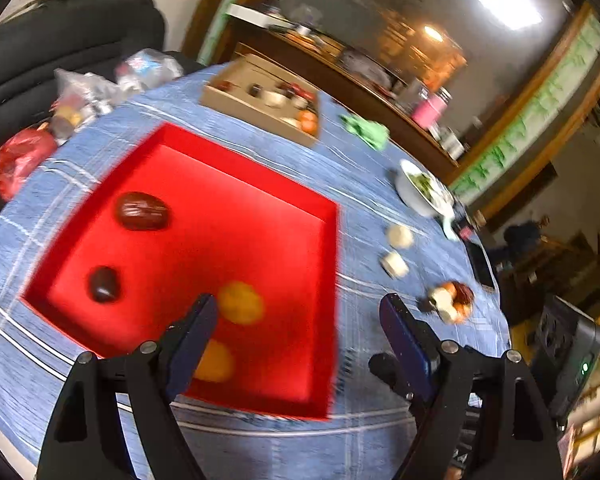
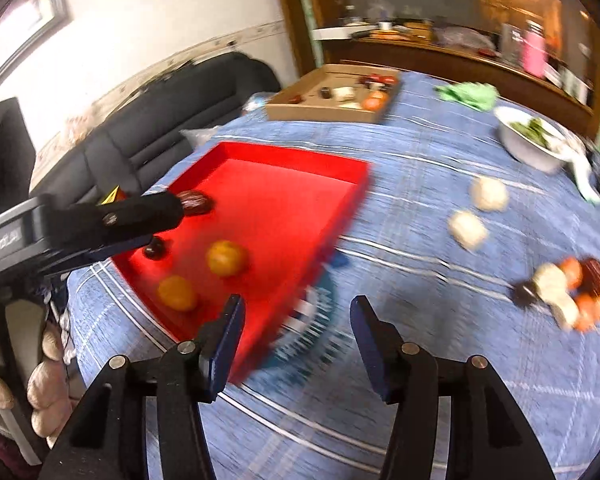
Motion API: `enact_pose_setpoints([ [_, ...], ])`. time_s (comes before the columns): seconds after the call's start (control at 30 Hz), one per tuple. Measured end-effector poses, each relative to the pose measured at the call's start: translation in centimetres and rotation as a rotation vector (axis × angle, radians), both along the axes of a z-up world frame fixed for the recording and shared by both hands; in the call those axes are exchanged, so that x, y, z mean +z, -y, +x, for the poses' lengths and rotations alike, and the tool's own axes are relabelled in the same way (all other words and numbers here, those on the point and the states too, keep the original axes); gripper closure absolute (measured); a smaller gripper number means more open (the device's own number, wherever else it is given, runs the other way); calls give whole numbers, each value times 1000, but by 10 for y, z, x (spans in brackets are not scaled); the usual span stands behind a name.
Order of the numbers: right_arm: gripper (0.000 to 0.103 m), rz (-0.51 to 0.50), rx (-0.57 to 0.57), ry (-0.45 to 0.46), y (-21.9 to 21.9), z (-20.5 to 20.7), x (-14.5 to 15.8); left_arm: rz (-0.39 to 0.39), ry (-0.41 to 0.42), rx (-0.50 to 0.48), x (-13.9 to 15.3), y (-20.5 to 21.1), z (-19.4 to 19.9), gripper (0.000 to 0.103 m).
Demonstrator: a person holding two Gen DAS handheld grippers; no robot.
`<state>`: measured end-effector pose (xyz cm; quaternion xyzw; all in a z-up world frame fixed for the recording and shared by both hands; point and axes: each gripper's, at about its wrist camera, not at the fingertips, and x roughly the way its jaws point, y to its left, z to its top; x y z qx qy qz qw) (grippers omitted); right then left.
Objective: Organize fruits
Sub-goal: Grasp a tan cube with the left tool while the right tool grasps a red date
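A red tray (image 1: pixel 332 264) (image 2: pixel 352 192) lies on the blue cloth. In it are two orange fruits (image 1: pixel 240 303) (image 2: pixel 227 257), a brown oval fruit (image 1: pixel 142 211) (image 2: pixel 196 201) and a small dark fruit (image 1: pixel 103 284) (image 2: pixel 155 249). A heap of loose fruits (image 1: pixel 450 300) (image 2: pixel 568 288) lies right of the tray, with two pale round ones (image 1: pixel 396 250) (image 2: pixel 478 212) beyond. My left gripper (image 1: pixel 300 312) is open and empty over the tray's near right part. My right gripper (image 2: pixel 296 312) is open and empty over the tray's near corner.
A cardboard box (image 1: pixel 260 114) (image 2: pixel 324 112) with more items stands at the back. A white bowl of greens (image 1: pixel 418 194) (image 2: pixel 532 148), a green cloth (image 1: pixel 366 128) (image 2: pixel 470 94) and a phone (image 1: pixel 480 264) lie right. Plastic bags (image 1: pixel 80 96) and a dark sofa (image 2: pixel 160 120) are left.
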<state>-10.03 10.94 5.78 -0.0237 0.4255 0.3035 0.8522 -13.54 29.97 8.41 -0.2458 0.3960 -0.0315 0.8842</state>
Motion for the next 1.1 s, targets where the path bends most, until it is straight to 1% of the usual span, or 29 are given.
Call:
enact_pose_setpoints([
  [0.13,44,16,-77,-4,49,-4,-2,32,11,-59,7,40,1,21],
  [0.2,44,26,-128,-4,80,-6,-3,33,16,-79,8,53,0,21],
  [0.4,43,52,-311,-29,174,-1,-14,26,-38,-171,-2,96,4,21],
  [0.53,43,93,-421,-47,226,5,-15,32,-65,-213,-11,119,8,21],
  [0.63,43,99,-450,-48,242,14,-12,47,-93,-241,-17,134,14,21],
  [0.73,43,79,-443,-46,244,28,-13,70,-83,-245,-19,141,18,21],
  [0.77,43,71,-439,-46,240,34,-15,76,-78,-244,-18,142,19,24],
  [0.8,43,65,-438,-47,237,40,-16,81,-72,-243,-18,142,20,30],
  [0.9,43,56,-452,-49,233,52,-21,80,-60,-247,-18,138,25,44],
  [1.0,43,57,-489,-38,235,65,-23,89,-58,-247,-22,137,29,44],
  [1.1,43,81,-521,26,241,69,-14,108,-64,-283,-28,146,35,44],
])
